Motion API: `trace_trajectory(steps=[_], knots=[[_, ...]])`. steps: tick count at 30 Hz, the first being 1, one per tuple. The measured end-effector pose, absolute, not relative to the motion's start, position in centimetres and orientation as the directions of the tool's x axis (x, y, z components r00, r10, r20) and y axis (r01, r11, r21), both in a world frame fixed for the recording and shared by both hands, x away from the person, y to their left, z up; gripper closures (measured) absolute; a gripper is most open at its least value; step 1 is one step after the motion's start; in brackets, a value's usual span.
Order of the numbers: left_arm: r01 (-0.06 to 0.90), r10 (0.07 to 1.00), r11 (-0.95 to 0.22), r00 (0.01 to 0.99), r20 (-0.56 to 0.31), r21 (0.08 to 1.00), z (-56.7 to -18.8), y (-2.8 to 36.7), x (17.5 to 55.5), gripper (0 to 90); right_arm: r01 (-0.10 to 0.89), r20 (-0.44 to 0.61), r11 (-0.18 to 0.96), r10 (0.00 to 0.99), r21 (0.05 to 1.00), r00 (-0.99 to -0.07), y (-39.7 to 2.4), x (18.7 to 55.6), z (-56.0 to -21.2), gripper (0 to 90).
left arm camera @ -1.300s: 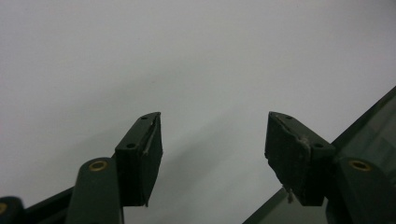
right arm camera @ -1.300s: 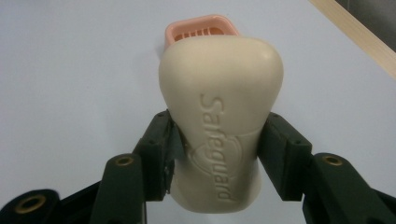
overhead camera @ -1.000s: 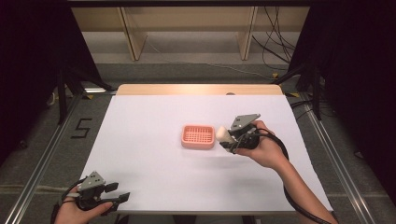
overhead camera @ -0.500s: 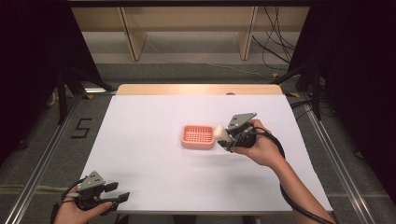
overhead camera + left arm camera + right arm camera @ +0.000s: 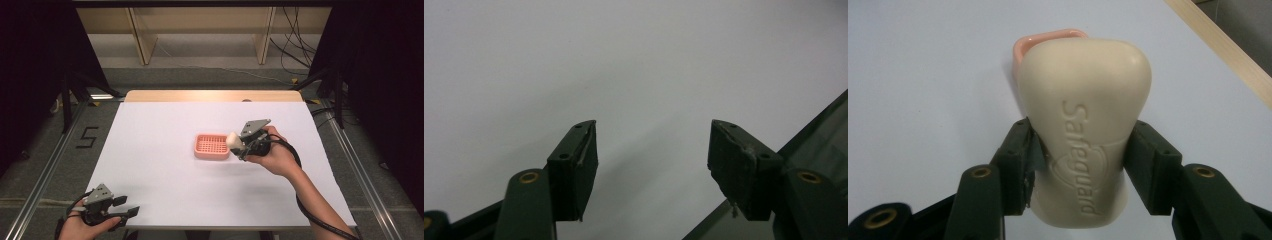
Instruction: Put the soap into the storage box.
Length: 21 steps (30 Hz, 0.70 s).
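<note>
A cream bar of soap (image 5: 1085, 130) stamped "Safeguard" sits pinched between the black jaws of my right gripper (image 5: 1080, 165), which is shut on it. From above, the soap (image 5: 233, 138) hangs at the right edge of a pink ridged soap dish (image 5: 211, 146) on the white table. My right gripper (image 5: 240, 142) points left toward the dish. In the right gripper view, the dish's pink rim (image 5: 1048, 37) peeks out behind the soap. My left gripper (image 5: 122, 207) rests at the table's front left corner, open, with nothing between its jaws (image 5: 651, 165).
White sheet covers the table (image 5: 165, 125), with a wooden strip (image 5: 210, 96) along the far edge. Metal rails run down both sides. A cable (image 5: 310, 212) trails from the right gripper along the forearm. Shelving and floor cables lie beyond the table.
My right gripper has carried the soap a little to the left, closer to the dish's right edge. The left gripper has stayed in place.
</note>
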<state>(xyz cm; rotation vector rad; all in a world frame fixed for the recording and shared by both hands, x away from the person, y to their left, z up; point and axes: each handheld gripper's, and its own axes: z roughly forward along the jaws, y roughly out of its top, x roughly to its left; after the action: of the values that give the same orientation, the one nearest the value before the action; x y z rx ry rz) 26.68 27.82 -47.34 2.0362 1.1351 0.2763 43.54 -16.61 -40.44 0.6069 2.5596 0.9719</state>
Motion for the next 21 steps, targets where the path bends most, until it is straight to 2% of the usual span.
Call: trace_trajectory(steps=[19, 21], knots=[[0.629, 0.796, -0.306, 0.581, -0.170, 0.715, -47.3, 27.8, 26.7, 36.3, 0.245, -0.178, 0.687, 0.483, 0.684, -0.857, -15.4, 44.6, -40.1, 50.0], [0.629, 0.795, -0.306, 0.582, -0.172, 0.715, -47.3, 27.8, 26.7, 36.3, 0.206, -0.213, 0.704, 0.459, 0.680, -0.863, -15.3, 44.9, -40.1, 50.0]])
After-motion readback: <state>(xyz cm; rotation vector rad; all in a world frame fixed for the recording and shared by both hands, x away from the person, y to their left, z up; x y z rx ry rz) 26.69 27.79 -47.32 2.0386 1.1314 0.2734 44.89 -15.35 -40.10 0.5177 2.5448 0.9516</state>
